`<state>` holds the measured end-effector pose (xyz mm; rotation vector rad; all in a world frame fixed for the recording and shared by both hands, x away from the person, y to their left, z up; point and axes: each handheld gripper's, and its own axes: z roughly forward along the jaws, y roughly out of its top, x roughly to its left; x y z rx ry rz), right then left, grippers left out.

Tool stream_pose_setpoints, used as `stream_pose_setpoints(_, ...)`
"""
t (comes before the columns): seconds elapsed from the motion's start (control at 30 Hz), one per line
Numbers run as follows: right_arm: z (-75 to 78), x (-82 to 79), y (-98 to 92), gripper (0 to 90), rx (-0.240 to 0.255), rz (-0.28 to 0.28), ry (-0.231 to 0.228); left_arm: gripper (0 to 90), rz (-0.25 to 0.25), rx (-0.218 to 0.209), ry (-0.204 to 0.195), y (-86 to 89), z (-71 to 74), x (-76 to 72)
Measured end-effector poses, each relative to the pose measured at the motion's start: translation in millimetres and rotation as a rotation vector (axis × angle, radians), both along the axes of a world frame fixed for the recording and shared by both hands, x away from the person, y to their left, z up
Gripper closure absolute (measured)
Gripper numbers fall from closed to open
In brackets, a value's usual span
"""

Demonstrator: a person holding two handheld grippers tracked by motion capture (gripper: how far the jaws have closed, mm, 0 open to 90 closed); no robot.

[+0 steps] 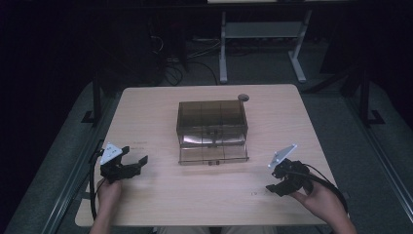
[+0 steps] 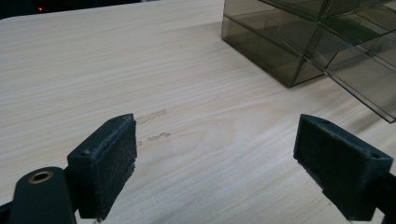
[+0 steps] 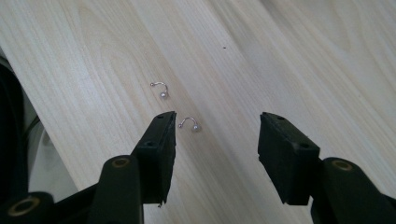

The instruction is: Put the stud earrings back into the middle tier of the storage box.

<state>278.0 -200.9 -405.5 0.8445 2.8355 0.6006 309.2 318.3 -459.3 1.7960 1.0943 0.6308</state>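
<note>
While both hands rest at the near edge of the table (image 1: 160,102), neither claw holds anything. Left gripper (image 1: 127,165) has its jaws spread wide, hovering just above bare wood; the smoky clear drawer box (image 1: 212,130) sits ahead and to its right, well apart, lower drawer (image 1: 213,153) pulled out. Right gripper (image 1: 278,186) is also wide, tilted down toward the tabletop. Two small hook earrings with pearl-like beads lie just ahead of it: nearer earring (image 3: 189,123) right beside the left jaw tip, not touching as far as I can tell; farther earring (image 3: 160,88) slightly beyond, near it.
</note>
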Motion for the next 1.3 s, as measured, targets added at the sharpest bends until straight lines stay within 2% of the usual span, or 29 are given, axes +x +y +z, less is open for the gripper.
stream_pose_setpoints(0.57,-11.2,12.6,19.2,56.8,-0.063,0.044,0.058,12.8,-0.001,0.001,0.001,0.2,0.0,0.0)
stream_pose_setpoints(0.83,-17.5,15.8,21.3,62.0,-0.080,0.047,0.081,12.8,-0.001,0.000,0.000,0.1,-0.1,0.1)
stream_pose_setpoints(1.1,-23.0,16.3,24.5,69.9,-0.116,0.072,0.113,12.8,0.000,0.001,0.003,-0.2,-0.1,0.0)
stream_pose_setpoints(1.3,-26.9,16.8,27.8,72.7,-0.143,0.080,0.127,12.8,0.000,0.001,0.003,-0.2,-0.1,0.0)
